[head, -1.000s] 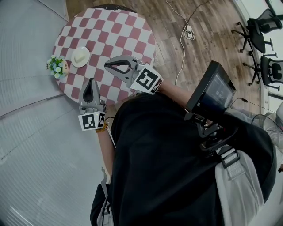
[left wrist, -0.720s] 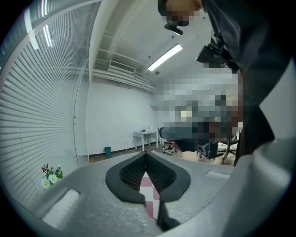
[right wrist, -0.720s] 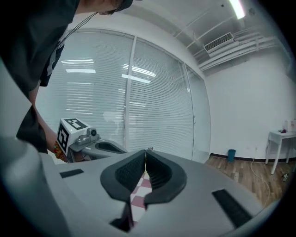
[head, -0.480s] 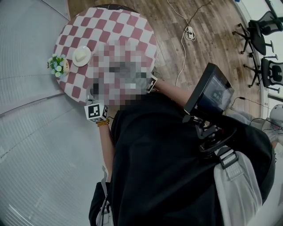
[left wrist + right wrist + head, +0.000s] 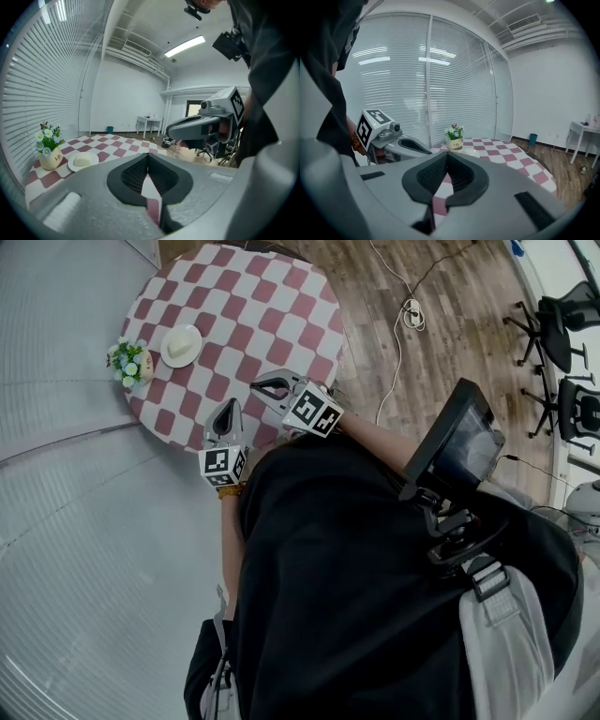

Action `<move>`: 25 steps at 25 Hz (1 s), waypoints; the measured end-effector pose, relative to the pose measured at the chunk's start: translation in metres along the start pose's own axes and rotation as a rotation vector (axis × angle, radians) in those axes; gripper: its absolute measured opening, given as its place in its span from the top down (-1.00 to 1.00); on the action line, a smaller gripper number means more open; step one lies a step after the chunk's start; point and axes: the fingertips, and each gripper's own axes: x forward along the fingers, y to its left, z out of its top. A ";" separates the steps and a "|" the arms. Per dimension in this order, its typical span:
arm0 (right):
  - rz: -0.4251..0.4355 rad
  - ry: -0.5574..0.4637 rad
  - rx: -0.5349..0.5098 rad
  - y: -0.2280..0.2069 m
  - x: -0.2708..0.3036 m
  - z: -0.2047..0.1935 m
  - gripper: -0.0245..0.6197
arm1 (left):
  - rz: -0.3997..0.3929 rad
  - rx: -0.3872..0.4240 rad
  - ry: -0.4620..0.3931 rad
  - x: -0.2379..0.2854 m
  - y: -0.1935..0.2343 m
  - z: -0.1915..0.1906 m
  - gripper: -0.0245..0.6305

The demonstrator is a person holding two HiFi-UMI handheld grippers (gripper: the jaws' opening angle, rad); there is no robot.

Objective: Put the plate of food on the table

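Plate of food sits on the round checkered table, just beside the flower pot. We hold our left gripper and right gripper over the table's near edge, well apart from the plate. Both have their jaws pressed together on nothing.

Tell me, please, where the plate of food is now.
In the head view, the plate of food sits at the left of the checkered table, beside the flower pot.
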 end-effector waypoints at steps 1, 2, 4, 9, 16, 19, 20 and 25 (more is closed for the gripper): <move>-0.001 0.003 0.003 0.000 -0.001 -0.002 0.90 | 0.001 -0.002 0.004 0.000 0.000 -0.002 0.91; -0.004 0.005 0.005 0.000 -0.001 -0.003 0.90 | 0.002 -0.003 0.007 -0.001 0.000 -0.003 0.91; -0.009 0.007 0.011 0.000 -0.002 -0.006 0.90 | 0.012 -0.012 0.006 -0.002 0.003 -0.004 0.91; -0.015 0.014 0.019 0.001 -0.005 -0.011 0.90 | 0.014 -0.017 0.012 -0.003 0.002 -0.008 0.91; -0.033 0.017 0.021 -0.001 -0.006 -0.014 0.90 | -0.006 -0.002 0.026 0.000 -0.003 -0.011 0.91; -0.041 0.015 0.033 -0.002 -0.006 -0.014 0.90 | 0.000 -0.003 0.030 -0.002 -0.002 -0.012 0.91; -0.042 0.016 0.036 -0.003 -0.007 -0.014 0.90 | 0.002 -0.003 0.031 -0.003 -0.001 -0.012 0.91; -0.045 0.021 0.036 -0.002 -0.007 -0.018 0.90 | 0.015 -0.016 0.033 -0.003 0.005 -0.017 0.91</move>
